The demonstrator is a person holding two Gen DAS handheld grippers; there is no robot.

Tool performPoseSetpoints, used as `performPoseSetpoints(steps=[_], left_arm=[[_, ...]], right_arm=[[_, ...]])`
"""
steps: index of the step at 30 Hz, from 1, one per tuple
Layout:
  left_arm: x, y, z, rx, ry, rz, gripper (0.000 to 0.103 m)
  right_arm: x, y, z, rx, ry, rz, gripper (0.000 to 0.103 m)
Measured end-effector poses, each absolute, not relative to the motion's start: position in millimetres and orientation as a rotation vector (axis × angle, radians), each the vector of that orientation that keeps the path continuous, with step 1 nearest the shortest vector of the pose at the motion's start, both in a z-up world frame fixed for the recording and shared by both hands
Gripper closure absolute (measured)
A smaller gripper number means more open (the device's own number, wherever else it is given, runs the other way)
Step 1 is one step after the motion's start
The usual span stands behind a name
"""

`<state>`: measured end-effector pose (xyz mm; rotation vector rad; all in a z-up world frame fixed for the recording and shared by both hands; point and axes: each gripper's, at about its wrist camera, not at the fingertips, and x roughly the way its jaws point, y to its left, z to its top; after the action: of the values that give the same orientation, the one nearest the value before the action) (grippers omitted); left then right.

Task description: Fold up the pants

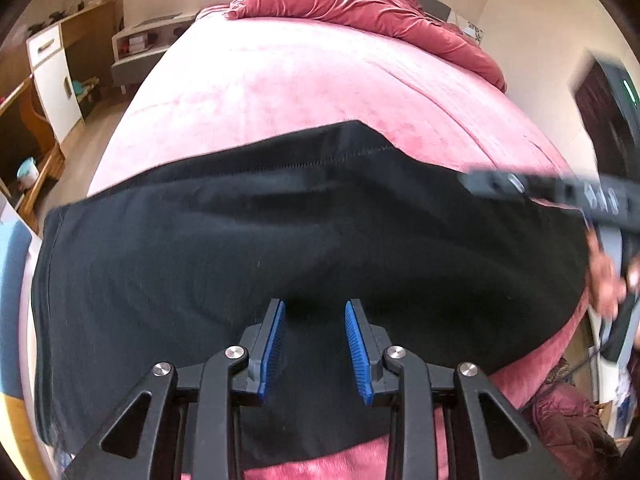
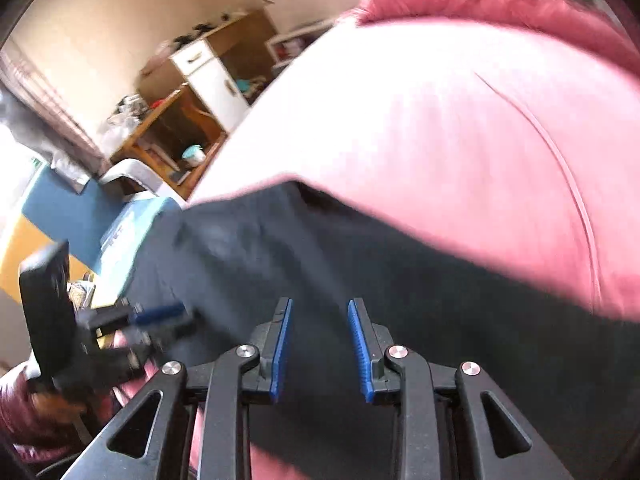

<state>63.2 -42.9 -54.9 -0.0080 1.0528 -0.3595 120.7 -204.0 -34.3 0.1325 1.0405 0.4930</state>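
Black pants [image 1: 248,248] flat on pink bedspread [image 1: 304,76], already folded into a wide band; long axis across both wrist views, left to right. Left gripper [image 1: 315,320] above near edge of band, about mid-length, jaws apart, nothing between blue pads [image 1: 274,344]. Right gripper [image 2: 320,320] likewise over dark cloth, jaws apart, empty; blurred. Cloth directly below and ahead of both claws. Left end of band nearer left gripper, right end nearer right gripper [image 1: 532,188]. Probable next fold: end to end along that long axis.
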Motion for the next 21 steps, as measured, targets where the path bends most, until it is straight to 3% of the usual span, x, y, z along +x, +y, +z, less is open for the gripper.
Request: performPoseSetpoints(steps=[8,10,11,21], left_arm=[[70,-58,-55,0.057,1.027,-0.336,0.071],[68,-59,-59,0.070,1.033,-0.325,0.071],[67,-59,-61,0.075,1.041,-0.318,0.071],[49,-66,-61,0.071,1.054,-0.286,0.071]], right_arm=[[187,-153,-71,0.009,1.144,0.508,0.070],[193,-148,-77,-0.036,1.149,0.492,0.092],[198,-147,-81,-0.044,1.142,0.485,0.093],[229,-140,-98,-0.031,1.123,0.412,0.091]])
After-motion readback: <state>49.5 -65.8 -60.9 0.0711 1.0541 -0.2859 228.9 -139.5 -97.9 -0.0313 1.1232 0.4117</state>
